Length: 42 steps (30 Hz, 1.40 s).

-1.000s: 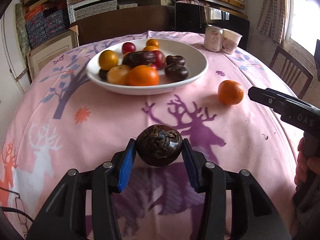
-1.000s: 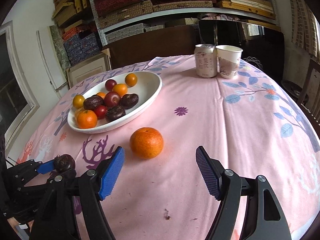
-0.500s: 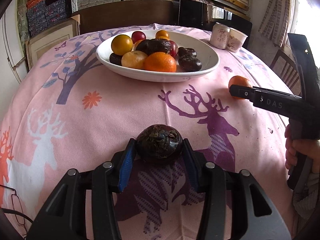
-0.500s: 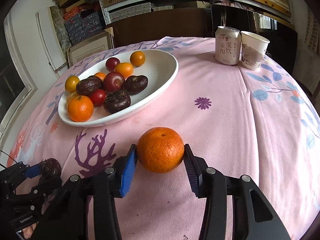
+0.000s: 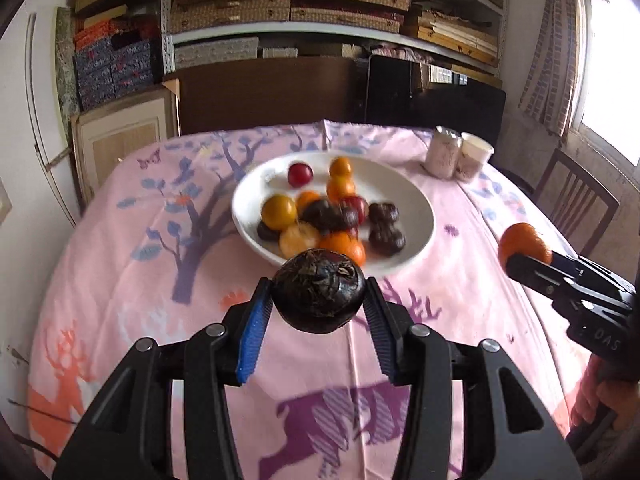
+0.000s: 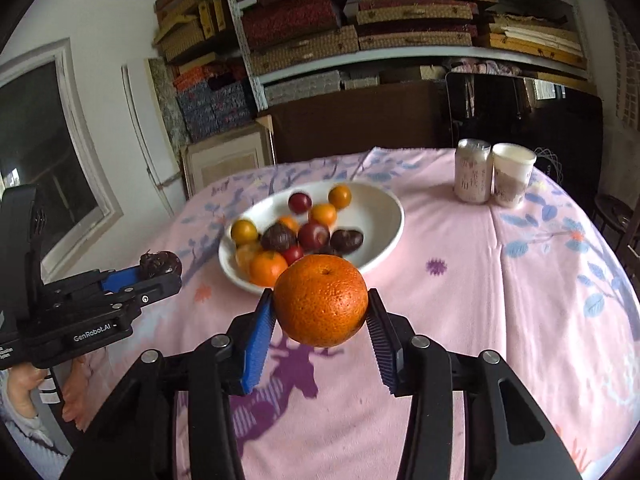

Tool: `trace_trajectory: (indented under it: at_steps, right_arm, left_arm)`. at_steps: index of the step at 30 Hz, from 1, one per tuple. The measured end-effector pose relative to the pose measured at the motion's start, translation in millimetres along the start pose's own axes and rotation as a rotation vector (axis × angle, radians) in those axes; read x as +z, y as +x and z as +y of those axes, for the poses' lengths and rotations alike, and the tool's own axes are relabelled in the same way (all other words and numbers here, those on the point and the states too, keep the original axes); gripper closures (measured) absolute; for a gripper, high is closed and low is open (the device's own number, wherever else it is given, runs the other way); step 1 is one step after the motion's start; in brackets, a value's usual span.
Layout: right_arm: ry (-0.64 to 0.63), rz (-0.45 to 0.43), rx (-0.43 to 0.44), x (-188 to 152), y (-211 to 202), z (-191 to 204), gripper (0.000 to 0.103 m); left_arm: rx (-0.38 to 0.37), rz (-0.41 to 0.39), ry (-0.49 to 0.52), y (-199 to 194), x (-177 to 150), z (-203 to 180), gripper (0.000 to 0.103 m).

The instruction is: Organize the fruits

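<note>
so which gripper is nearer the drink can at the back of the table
Right. The right gripper, shut on the orange, is on the can's side of the table. The left gripper, holding the dark fruit, is across the bowl, farther away.

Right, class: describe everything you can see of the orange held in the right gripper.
The orange is round, deep orange, with dimpled, slightly glossy peel and a small stem dimple on top. It looks whole and unpeeled. The right gripper clamps it between its blue-padded fingers, one pressing each side, and nothing else touches it. It hangs clear above the pink tablecloth, in front of the white bowl of fruit.
</note>
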State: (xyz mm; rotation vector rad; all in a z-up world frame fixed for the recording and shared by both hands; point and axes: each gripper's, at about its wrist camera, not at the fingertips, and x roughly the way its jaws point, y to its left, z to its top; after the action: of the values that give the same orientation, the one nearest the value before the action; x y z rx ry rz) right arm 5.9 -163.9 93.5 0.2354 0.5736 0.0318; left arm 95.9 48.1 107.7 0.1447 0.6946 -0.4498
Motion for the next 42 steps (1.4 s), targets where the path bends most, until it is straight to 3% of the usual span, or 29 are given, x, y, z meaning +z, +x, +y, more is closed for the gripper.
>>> trace_trajectory:
  at_steps: [3,7,13,17,18,19,25,29,32,34,38,40,42]
  right_arm:
    - [0.022,-0.062,-0.003,39.3,0.5,-1.5,0.057]
    - [-0.001,-0.037,-0.032,59.9,34.9,-4.6,0.057]
    - [-0.058,0.089,-0.05,47.9,114.7,-10.2,0.057]
    - [-0.111,0.132,-0.029,37.7,143.2,0.9,0.056]
    - [-0.117,0.137,-0.024,35.6,146.9,3.0,0.055]
    - [-0.121,0.135,-0.021,33.8,148.0,3.9,0.047]
    - [-0.03,0.015,-0.001,45.3,98.3,-1.1,0.042]
    - [0.034,-0.059,0.011,39.8,50.8,2.2,0.024]
    - [0.02,-0.078,-0.022,15.3,24.5,10.3,0.008]
    - [0.003,-0.08,-0.049,-8.0,11.6,14.2,0.004]
    - [-0.024,-0.066,-0.121,-48.0,-1.3,14.5,0.004]
    - [-0.021,-0.038,-0.184,-56.8,-1.4,11.3,0.004]
    - [-0.005,-0.037,-0.193,-63.0,-5.5,6.6,0.004]
  left_arm:
    - [0.027,-0.023,-0.014,5.9,45.0,6.8,0.057]
    - [0.04,0.005,-0.027,45.1,73.7,9.0,0.057]
    - [0.029,0.102,-0.094,128.2,73.7,19.6,0.057]
    - [0.073,0.106,-0.083,153.4,71.5,17.5,0.056]
    - [0.084,0.1,-0.085,155.6,71.5,17.5,0.05]
    - [0.091,0.092,-0.093,156.4,71.6,18.0,0.041]
    - [0.09,0.067,-0.078,126.7,65.7,16.2,0.036]
    - [0.121,-0.003,-0.037,72.2,45.6,7.2,0.024]
    - [0.114,-0.025,-0.048,35.1,9.2,0.3,0.012]
    - [0.097,-0.02,-0.059,18.9,-21.5,-5.3,0.009]
    - [0.1,-0.008,-0.081,1.6,-71.5,-16.0,0.006]
    - [0.113,-0.016,-0.07,-4.1,-82.4,-21.3,0.005]
    - [0.133,-0.047,-0.044,-10.0,-87.1,-25.8,0.005]
